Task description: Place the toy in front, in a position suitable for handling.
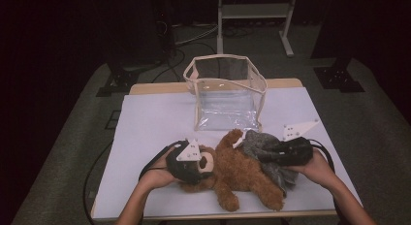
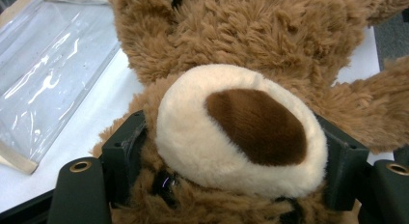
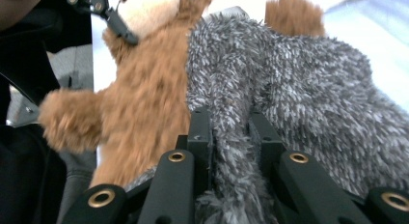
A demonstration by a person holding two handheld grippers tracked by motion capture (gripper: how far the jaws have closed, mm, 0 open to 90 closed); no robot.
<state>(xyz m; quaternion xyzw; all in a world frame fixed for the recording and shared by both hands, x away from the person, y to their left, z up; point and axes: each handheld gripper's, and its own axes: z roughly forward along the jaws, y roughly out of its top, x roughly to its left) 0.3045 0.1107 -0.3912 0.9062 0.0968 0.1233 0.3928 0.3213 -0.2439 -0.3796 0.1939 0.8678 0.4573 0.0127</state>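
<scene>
At lower centre-left, the left gripper [image 1: 194, 168] is clamping the head of the brown teddy bear [image 1: 237, 174], which is lying at lower centre; right of it, the right gripper [image 1: 271, 156] is pinching the grey fuzzy cloth [image 1: 259, 143] draped on the bear; the clear bag [image 1: 227, 91] is standing above, at centre.

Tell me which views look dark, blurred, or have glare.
High view: dim, surroundings nearly black, only the table lit. Left gripper view: sharp on the teddy bear; glare streaks on the clear bag. Right gripper view: bear's fur soft, grey cloth sharper, background overexposed.
</scene>
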